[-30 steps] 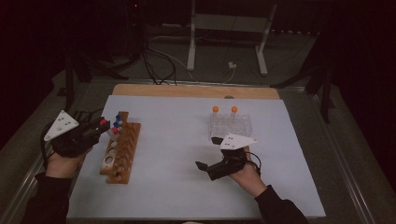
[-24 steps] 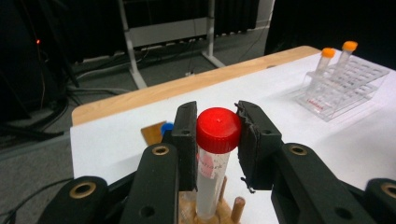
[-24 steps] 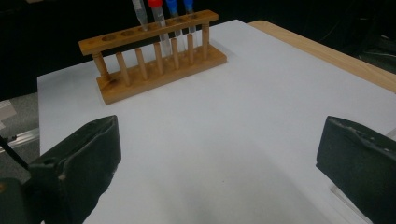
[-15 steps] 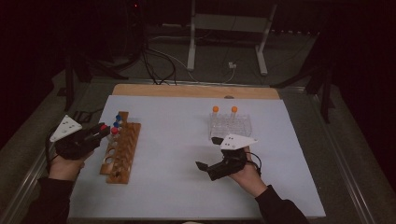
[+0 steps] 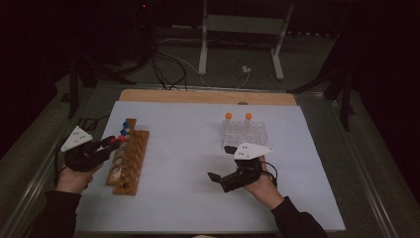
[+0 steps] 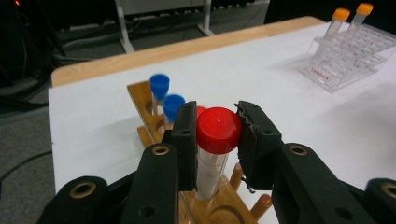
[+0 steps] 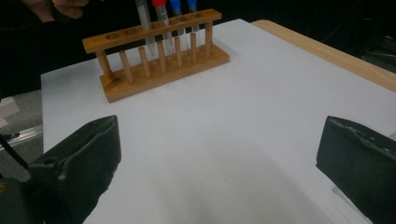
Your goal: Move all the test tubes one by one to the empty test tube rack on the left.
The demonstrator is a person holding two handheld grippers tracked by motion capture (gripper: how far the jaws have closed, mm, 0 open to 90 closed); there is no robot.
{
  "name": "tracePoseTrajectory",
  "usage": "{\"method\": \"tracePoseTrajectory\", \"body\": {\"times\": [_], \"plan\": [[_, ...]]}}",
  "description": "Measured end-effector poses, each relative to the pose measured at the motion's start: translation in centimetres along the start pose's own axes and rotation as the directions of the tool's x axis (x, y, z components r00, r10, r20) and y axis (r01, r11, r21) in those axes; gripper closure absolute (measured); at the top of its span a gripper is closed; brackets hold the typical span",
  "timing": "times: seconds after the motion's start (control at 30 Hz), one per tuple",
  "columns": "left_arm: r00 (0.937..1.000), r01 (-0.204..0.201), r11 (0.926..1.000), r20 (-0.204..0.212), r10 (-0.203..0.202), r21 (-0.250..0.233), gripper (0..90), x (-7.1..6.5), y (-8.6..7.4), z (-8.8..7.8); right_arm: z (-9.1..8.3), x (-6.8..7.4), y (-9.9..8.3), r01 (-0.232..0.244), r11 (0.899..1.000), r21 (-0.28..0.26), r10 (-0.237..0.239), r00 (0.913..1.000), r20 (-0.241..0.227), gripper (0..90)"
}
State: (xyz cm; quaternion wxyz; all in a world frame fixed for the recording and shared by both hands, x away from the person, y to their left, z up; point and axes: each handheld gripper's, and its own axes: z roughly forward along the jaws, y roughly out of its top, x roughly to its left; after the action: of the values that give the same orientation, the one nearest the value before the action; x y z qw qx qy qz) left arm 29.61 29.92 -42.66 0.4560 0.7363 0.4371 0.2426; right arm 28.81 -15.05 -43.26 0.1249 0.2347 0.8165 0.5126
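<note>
The left gripper clamps its jaws on a red-capped tube at centre frame, the tube standing upright in a hole of the wooden rack below. Two blue-capped tubes stand behind it, upper left. The right gripper holds its jaws wide over bare white table. The clear rack sits upper right.

A clear tube with a red cap stands upright, its lower end down in a hole of the wooden rack, pinched at the cap between black jaws. The rack lies at the worktop's 9 o'clock, and two blue-capped tubes stand in its holes toward 12 o'clock.
</note>
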Motion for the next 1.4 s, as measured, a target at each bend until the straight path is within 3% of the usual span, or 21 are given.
{"method": "tracePoseTrajectory", "body": {"times": [0.4, 1.07, 1.23, 1.3, 1.4], "plan": [[1.0, 0.004, 0.9987, 0.001, -0.004, 0.052, 71.2, 0.3, -0.8, 0.8, 0.0, -0.2, 0.0, -0.008, 1.0, -0.002, 0.008, 1.0, 0.0, 0.0], [0.9994, 0.007, 0.9979, 0.033, -0.009, 0.064, 69.5, 0.4, -0.7, 0.6, -0.2, -0.2, 0.0, -0.006, 1.0, -0.002, 0.006, 1.0, 0.003, 0.1], [0.9986, -0.011, 0.9985, 0.052, 0.008, 0.054, 51.5, -0.1, 0.1, -0.3, -0.2, -0.2, 0.1, -0.008, 1.0, -0.007, 0.008, 1.0, 0.002, 0.0], [0.9979, -0.023, 0.9994, 0.061, 0.022, 0.027, 46.2, -0.5, 0.6, -1.0, -0.3, -0.3, 0.1, -0.01, 1.0, -0.007, 0.01, 0.9999, 0.004, 0.0], [0.9931, -0.032, 0.999, 0.112, 0.036, -0.032, 35.7, -1.5, 1.4, -1.9, -0.5, -0.5, 0.2, -0.01, 1.0, -0.013, 0.01, 0.9999, 0.011, 0.0]]}}
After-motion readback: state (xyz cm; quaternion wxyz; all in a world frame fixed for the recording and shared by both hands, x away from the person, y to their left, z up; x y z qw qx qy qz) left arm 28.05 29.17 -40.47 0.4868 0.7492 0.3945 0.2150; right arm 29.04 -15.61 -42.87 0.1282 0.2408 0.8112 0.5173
